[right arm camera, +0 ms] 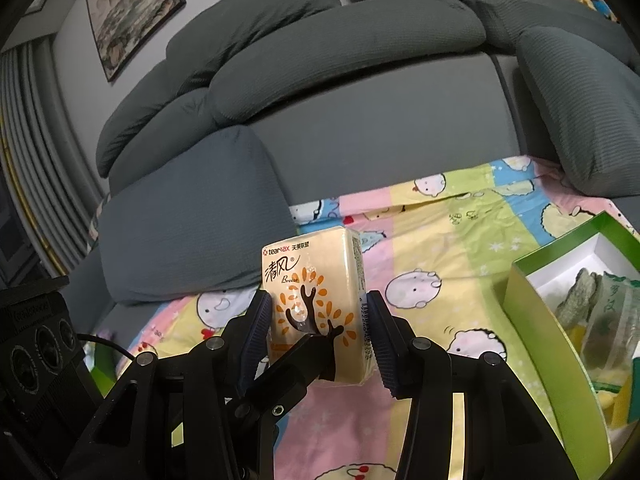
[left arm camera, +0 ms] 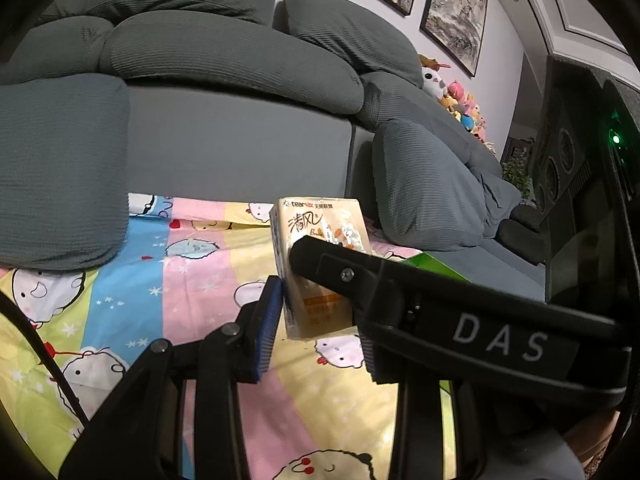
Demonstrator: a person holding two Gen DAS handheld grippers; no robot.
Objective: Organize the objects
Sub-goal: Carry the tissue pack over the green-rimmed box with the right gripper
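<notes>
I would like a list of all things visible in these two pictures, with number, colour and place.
tissue pack: one, cream with orange tree print, upright, between both grippers
green box: one, green outside, white inside, open, on the sheet, holds packets
cartoon sheet: one, pastel stripes, over the sofa seat
sofa cushions: several, grey, along the back
plush toys: a pile, mixed colours, far sofa end
framed pictures: two, wall
left hand-held gripper: black, blue pads
right hand-held gripper: black, clamping the pack's sides
</notes>
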